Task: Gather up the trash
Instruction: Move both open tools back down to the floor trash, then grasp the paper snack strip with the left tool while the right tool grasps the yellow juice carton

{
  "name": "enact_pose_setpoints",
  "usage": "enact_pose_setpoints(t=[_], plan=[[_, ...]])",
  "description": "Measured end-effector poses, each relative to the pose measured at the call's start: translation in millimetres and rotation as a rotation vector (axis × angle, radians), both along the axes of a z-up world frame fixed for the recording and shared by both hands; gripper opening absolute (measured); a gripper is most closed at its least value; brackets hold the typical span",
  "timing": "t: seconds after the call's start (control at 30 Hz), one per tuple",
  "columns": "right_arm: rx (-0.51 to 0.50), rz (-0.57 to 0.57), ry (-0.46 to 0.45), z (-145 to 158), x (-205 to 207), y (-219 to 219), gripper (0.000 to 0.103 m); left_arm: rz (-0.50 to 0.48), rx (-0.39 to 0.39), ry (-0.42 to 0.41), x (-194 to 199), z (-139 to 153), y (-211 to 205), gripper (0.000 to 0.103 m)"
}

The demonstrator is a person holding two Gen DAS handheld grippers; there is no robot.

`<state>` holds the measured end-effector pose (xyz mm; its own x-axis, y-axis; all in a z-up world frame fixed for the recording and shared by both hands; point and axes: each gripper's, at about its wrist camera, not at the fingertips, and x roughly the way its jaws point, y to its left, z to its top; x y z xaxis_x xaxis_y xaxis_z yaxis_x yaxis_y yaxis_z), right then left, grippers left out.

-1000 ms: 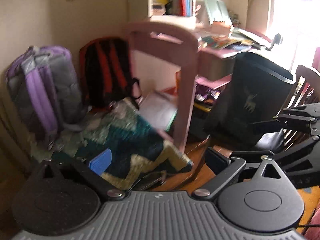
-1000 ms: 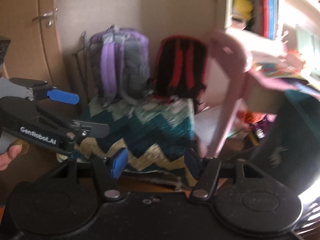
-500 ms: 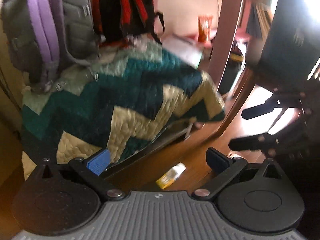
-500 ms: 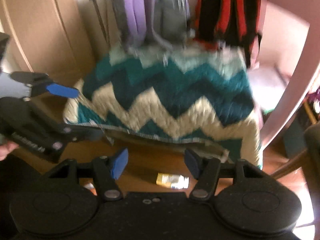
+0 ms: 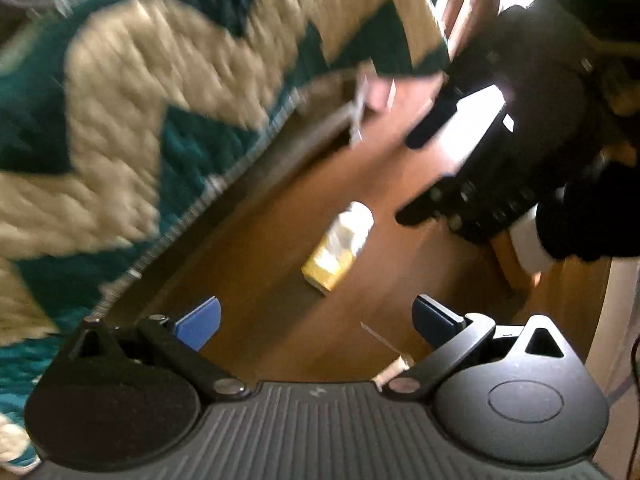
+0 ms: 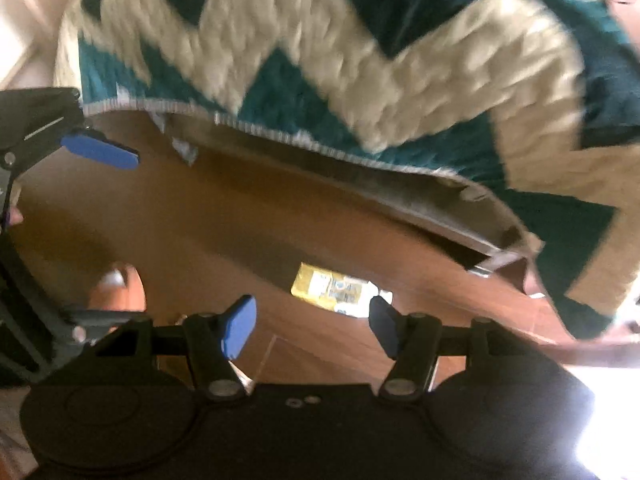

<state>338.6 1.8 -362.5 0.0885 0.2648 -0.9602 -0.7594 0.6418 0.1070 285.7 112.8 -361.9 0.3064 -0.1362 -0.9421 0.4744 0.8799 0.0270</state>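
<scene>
Pointing steeply down at the wooden floor (image 6: 192, 216), I hold my right gripper (image 6: 312, 326) with its blue pads wide apart and nothing between them. The yellow-and-white wrapper (image 6: 334, 290) lies flat on the floor just beyond those pads, near the zigzag quilt (image 6: 360, 64). My left gripper (image 5: 316, 322) also stands apart and bare, short of the wrapper.
</scene>
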Motion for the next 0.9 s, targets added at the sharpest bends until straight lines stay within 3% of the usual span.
enact_pose_setpoints(t=[0.17, 0.57, 0.77, 0.9], plan=[[-0.03, 0.135, 0.042, -54, 11, 16, 0.062, -0.124, 0.016, 0.096, -3, -59, -8, 0.102], [-0.13, 0.503, -0.009, -152, 14, 48, 0.062, -0.571, 0.119, 0.084, -69, -168, -33, 0.102], [-0.151, 0.673, -0.049, -183, 5, 57, 0.062, -0.701, 0.189, 0.109, -93, -218, -31, 0.101], [-0.169, 0.749, -0.071, -198, 2, 61, 0.062, -0.729, 0.218, 0.104, -95, -238, -27, 0.09]])
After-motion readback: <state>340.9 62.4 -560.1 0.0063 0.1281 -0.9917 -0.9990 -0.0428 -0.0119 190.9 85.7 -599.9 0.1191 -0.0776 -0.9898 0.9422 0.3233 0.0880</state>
